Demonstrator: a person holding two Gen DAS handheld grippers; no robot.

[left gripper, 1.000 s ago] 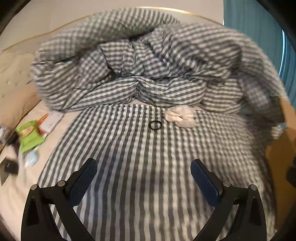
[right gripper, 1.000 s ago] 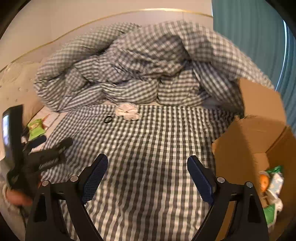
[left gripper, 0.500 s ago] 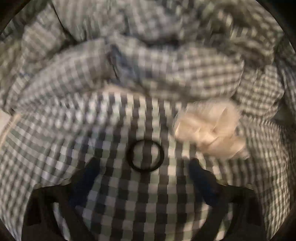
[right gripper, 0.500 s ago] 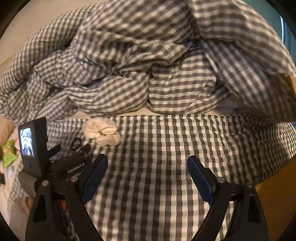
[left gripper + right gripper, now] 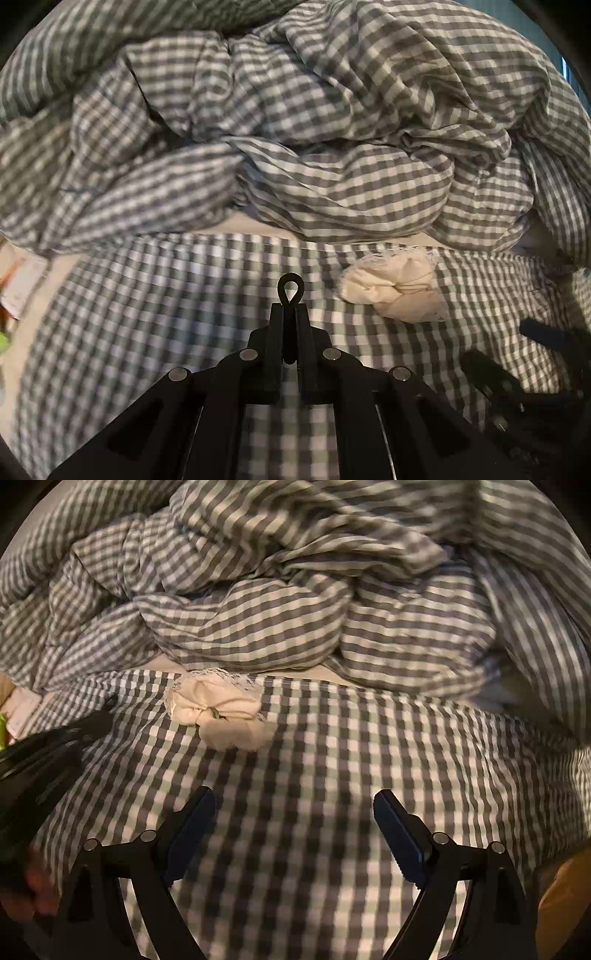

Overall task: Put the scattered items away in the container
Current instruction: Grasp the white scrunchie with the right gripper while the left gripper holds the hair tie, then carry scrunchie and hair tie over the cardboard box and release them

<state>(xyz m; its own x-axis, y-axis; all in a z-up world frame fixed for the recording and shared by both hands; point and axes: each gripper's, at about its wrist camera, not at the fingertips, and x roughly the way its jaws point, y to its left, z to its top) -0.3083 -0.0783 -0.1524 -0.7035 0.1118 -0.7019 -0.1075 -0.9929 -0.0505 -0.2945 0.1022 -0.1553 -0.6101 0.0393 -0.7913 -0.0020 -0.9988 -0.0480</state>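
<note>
Ahead of the left gripper (image 5: 291, 314), whose jaws have just closed on the black hair tie (image 5: 291, 288), a strip of flat checked sheet (image 5: 184, 295) lies open, but just beyond it the heaped checked duvet (image 5: 314, 147) rises like a wall across the whole far side. To its right front the white scrunchie (image 5: 395, 291) lies on the sheet, and farther right the right gripper (image 5: 295, 830) fills the near corner. Between and ahead of that wide-open gripper's fingers the sheet lies bare up to the scrunchie at its left front.
</note>
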